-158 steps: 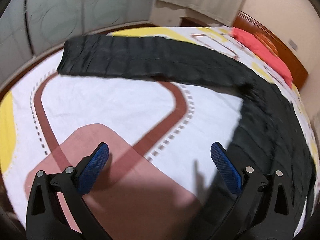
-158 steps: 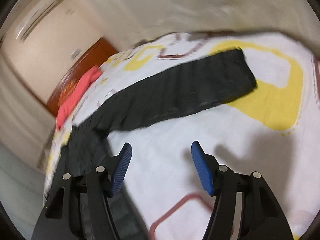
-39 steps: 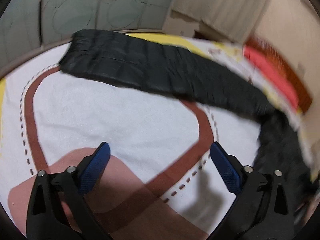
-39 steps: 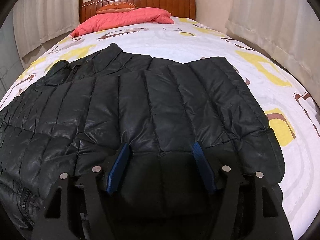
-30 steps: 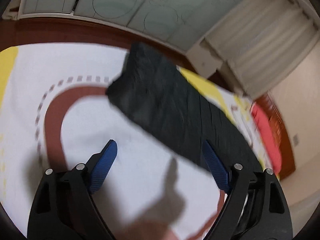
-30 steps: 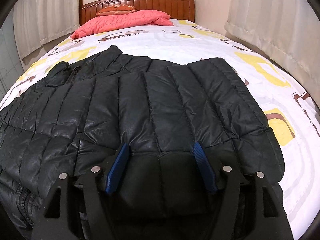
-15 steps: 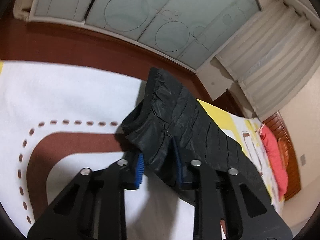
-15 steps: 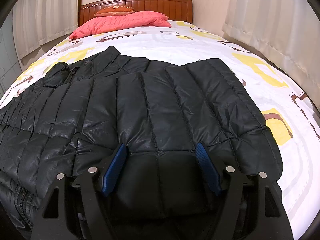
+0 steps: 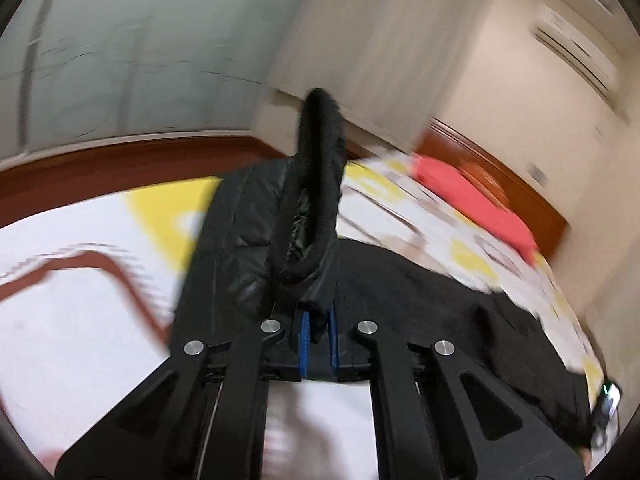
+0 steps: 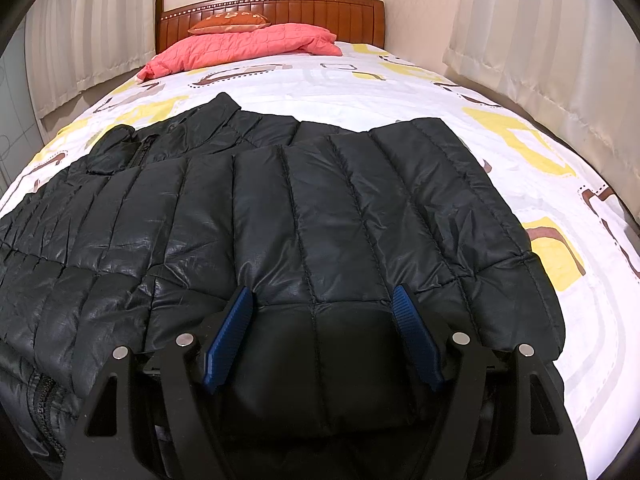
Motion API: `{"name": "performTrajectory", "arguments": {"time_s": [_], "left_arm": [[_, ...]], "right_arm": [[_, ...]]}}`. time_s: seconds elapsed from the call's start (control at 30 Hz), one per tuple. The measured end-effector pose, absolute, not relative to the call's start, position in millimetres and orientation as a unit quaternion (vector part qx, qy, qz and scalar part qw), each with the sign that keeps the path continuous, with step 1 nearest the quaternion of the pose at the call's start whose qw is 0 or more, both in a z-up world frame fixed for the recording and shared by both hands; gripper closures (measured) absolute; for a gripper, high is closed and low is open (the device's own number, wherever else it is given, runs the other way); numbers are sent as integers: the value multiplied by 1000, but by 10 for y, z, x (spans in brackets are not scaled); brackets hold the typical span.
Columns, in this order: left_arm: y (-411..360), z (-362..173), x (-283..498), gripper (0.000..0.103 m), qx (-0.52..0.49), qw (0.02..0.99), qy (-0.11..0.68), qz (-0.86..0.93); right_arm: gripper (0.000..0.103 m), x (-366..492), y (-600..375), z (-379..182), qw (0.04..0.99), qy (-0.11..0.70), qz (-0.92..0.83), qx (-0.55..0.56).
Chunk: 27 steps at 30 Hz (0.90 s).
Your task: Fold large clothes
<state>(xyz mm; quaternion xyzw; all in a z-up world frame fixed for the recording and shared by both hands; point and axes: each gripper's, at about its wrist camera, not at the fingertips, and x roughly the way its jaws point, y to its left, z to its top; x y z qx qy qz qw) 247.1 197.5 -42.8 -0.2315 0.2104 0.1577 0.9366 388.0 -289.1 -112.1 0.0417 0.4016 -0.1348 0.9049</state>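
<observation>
**Left wrist view: sleeve cuff pinched and lifted; right wrist view: jacket hem framed by spread jaws**

Left wrist view: the left gripper [image 9: 318, 334] was clenched on the sleeve cuff [image 9: 320, 184] of the black jacket [image 9: 420, 308], its jaws brought together on the fabric. The cuff stood up and curled over above the pads, while the sleeve sagged down to the bed [image 9: 80, 300]. That droop suggested a light, soft, puffy garment that would bend wherever it was unsupported; its shiny shell looked slippery, so the ribbed cuff seemed the surest place to hold. The picture was blurred. White bedcover lay clear to the left and near the camera; the jacket body spread to the right.

Right wrist view: the right gripper [image 10: 320, 336] was spread wide, its blue pads on either side of the folded near hem of the jacket [image 10: 300, 208]. Whether the pads pressed the padding I could not tell. The jacket lay flat across the near half of the bed [image 10: 520, 152], collar toward the left. Bare cover stretched beyond it to the pink quilt [image 10: 248, 48] and headboard [image 10: 280, 4], leaving room to fold away. The right bed edge and curtain [image 10: 540, 32] were near, which probably limited sideways swings.
</observation>
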Motion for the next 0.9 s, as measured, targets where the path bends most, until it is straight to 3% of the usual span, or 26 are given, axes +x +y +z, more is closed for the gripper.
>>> {"name": "performTrajectory", "arguments": {"time_s": [0.27,0.53,0.57,0.63,0.7,0.9], "left_arm": [[492,-376,3242,96,-146,954,261,31],[-402,-882,3714,96,-91,935,341,-30],[-453,-931,3732,93,-88,932,351,-33],[-425,-923,3642,78,-91,931,352,-38],[-403,-819,3459,29,-105,932,343,-48],[55,-474,2964,27,-116,945,304,-39]], "right_arm": [[31,3884,-2907,-1121,905,401,-132,46],[31,3889,-2913,-1120,905,401,-131,51],[30,3896,-2919,-1116,905,401,-130,52],[30,3908,-2920,-1114,905,402,-130,53],[30,3912,-2918,-1111,904,404,-130,54],[30,3827,-2782,-837,909,391,-118,84]]}}
